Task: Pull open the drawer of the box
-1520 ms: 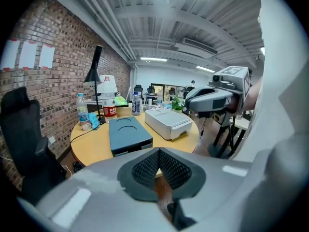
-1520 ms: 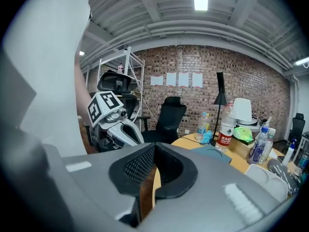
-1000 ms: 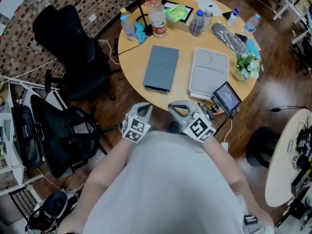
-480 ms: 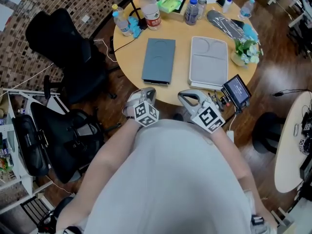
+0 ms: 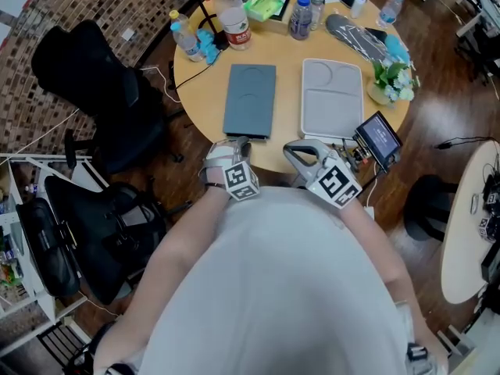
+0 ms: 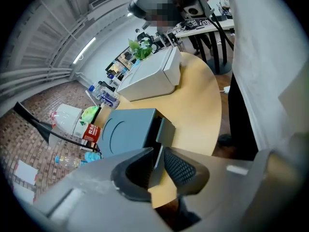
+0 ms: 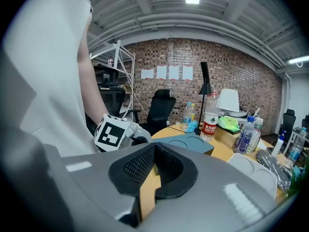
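Noting our left gripper (image 5: 237,141), jaws opening and empty, lies nearer, just below the upright-running blue-grey box (image 5: 250,100).

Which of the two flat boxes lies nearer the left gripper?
The dark blue-grey box, ahead of the left gripper, jaws opening, gripping nothing; the pale box lies rightward.

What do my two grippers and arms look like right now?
Both the left gripper and right gripper are grey plastic with black textured pads; each carries a white cube with black square markers. The person wears a pale grey top. Left jaws are opening, the blue-grey box's drawer front between them.
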`<state>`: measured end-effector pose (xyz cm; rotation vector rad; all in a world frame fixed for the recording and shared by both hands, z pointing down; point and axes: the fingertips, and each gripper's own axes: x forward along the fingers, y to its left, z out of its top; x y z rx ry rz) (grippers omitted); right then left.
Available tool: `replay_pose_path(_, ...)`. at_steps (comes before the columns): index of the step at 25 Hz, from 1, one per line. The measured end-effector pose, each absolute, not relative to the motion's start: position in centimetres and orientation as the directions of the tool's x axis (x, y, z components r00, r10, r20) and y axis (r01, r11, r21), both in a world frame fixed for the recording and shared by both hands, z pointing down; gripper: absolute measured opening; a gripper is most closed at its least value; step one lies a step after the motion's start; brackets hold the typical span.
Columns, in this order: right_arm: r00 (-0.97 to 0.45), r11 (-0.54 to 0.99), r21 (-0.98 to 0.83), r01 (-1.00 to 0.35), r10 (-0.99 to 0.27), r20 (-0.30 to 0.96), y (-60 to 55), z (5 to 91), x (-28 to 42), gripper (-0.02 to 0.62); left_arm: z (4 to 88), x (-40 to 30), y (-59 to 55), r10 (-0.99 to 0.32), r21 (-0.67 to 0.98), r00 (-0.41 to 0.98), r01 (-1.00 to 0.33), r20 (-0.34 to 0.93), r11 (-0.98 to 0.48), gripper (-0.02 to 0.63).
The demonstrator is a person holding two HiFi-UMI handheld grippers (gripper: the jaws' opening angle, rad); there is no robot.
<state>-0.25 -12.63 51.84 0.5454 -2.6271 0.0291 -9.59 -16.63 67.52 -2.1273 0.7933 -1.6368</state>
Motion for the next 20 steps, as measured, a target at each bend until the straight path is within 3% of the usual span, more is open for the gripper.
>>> replay_pose_path(12, -0.817, 0.929, 0.050, -0.368, -0.348, 0.460, -12.8, 52.5, 0.3, 0.002, 69.9, -10.4, -17.7, -0.652, -0.645, 0.073, -0.103, 0.754, -0.757, 0.106)
replay_pose_path(20, -0.807, 0.918, 0.044, -0.394, -0.369, 0.461, -12.6, 52.8, 1.4, 0.002, 69.7, -10.5, -17.5, -0.658, -0.655, 0.078, -0.060, 0.749, -0.753, 0.061)
